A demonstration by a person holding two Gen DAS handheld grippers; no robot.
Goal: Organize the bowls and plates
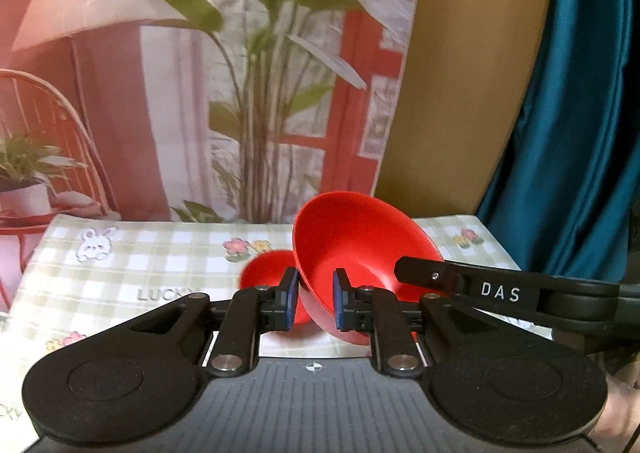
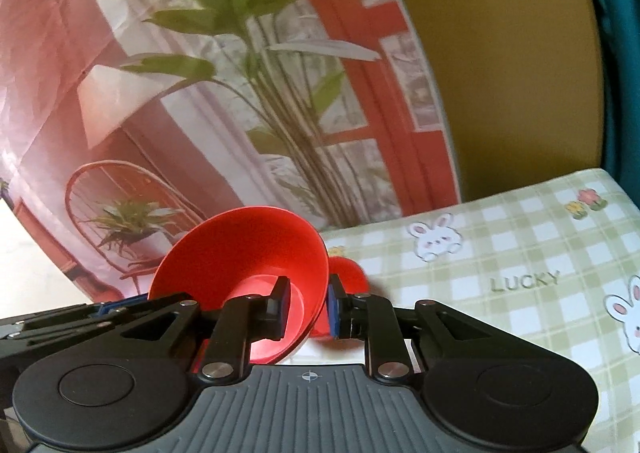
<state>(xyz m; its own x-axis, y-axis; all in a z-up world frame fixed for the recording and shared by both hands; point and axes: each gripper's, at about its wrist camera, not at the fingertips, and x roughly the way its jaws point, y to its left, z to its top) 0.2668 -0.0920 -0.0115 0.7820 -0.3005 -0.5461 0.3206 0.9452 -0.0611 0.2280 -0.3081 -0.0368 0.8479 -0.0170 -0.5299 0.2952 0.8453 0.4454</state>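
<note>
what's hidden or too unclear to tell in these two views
- Second red bowl: left wrist view, mostly behind the tilted red bowl and left gripper; its shape and what it rests on are unclear.
- Same small bowl: right wrist view, only a sliver shows past the right gripper.
- Held bowl's underside: both views, covered by the fingers.
- Table: near edge cut off by gripper bodies.

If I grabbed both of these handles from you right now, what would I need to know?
Left gripper: shut on the rim of the tilted red bowl.
Right gripper: shut on the same bowl's opposite rim, so both hold it lifted above the checked tablecloth.
A second red dish lies on the cloth just behind it.
Done: bowl picked up.
Left: probably set it onto or beside the second dish. Nothing else to sort is in view.
</note>
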